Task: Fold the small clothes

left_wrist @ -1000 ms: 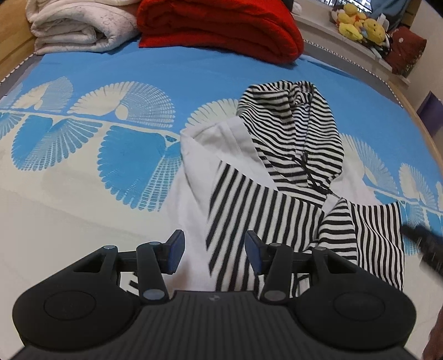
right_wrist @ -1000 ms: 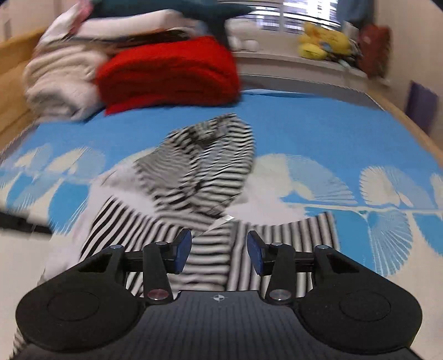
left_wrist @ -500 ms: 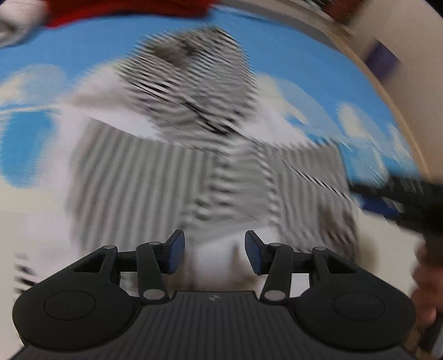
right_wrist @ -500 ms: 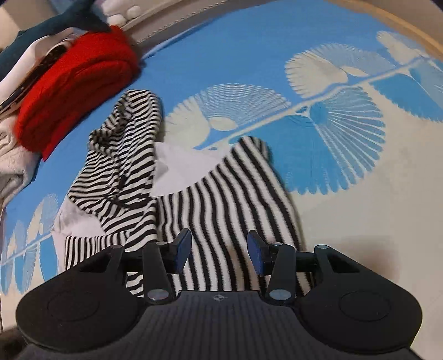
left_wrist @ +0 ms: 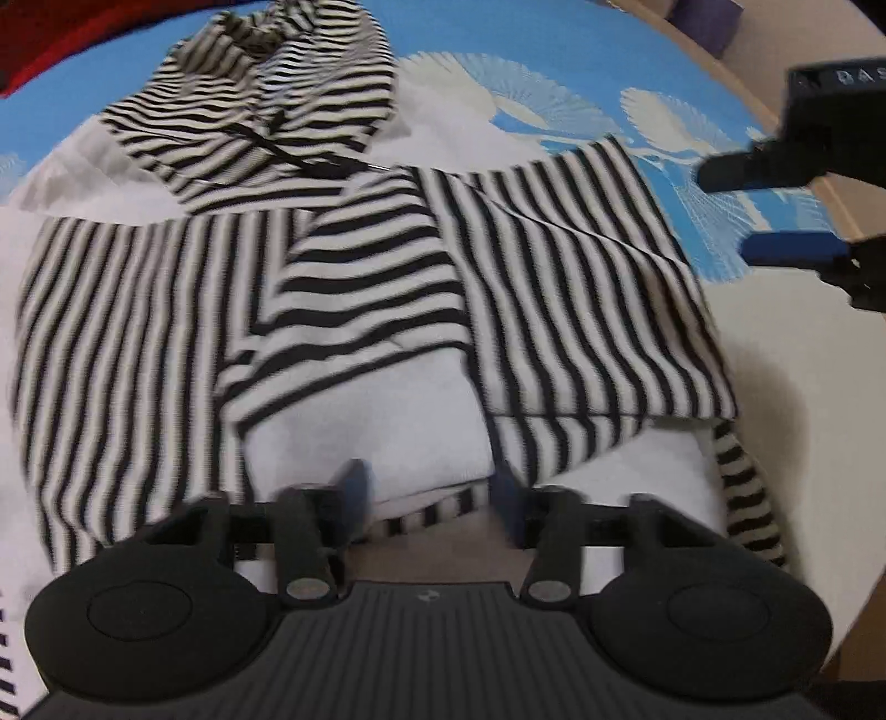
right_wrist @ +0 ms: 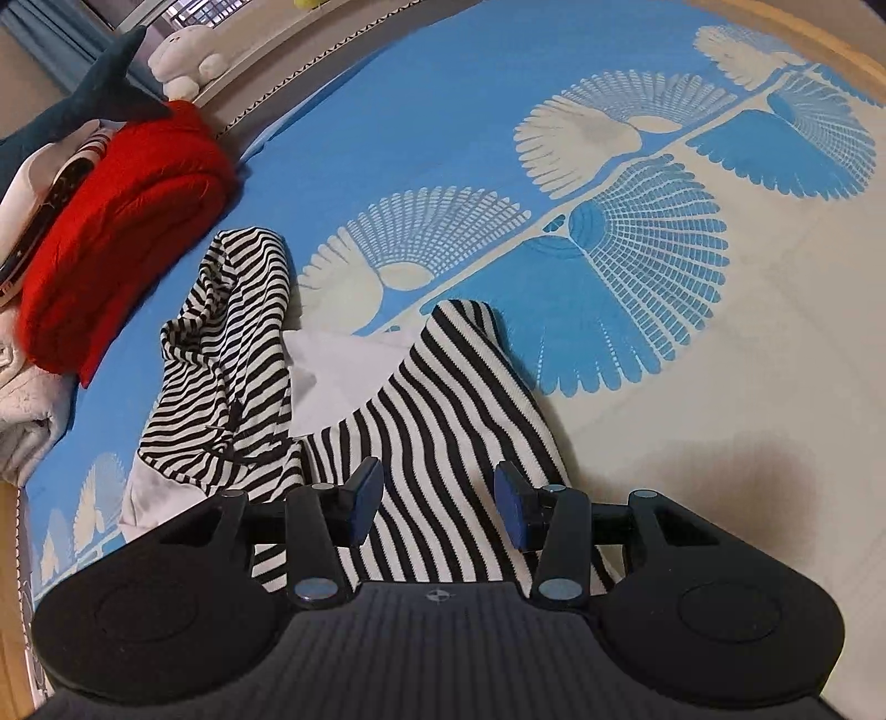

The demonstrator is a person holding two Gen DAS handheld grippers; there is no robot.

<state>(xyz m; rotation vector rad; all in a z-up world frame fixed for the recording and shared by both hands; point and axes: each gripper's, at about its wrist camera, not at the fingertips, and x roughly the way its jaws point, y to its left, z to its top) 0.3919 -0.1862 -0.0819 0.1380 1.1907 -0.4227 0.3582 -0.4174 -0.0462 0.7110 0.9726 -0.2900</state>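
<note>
A small black-and-white striped hoodie lies partly folded on the blue and cream bedspread, hood at the far end and both sleeves laid across the body. My left gripper is open and empty, low over the hoodie's near hem. My right gripper is open and empty above the hoodie's right side. The right gripper also shows in the left wrist view at the upper right, just past the garment's edge, its jaws apart.
A folded red blanket and a white one lie beyond the hood. A plush shark and a white plush toy sit behind them. The bed's wooden edge runs along the right.
The left gripper has swung right and dropped close to the hoodie's hem. The right gripper has tilted down over the garment's right side. Both have stayed open.
</note>
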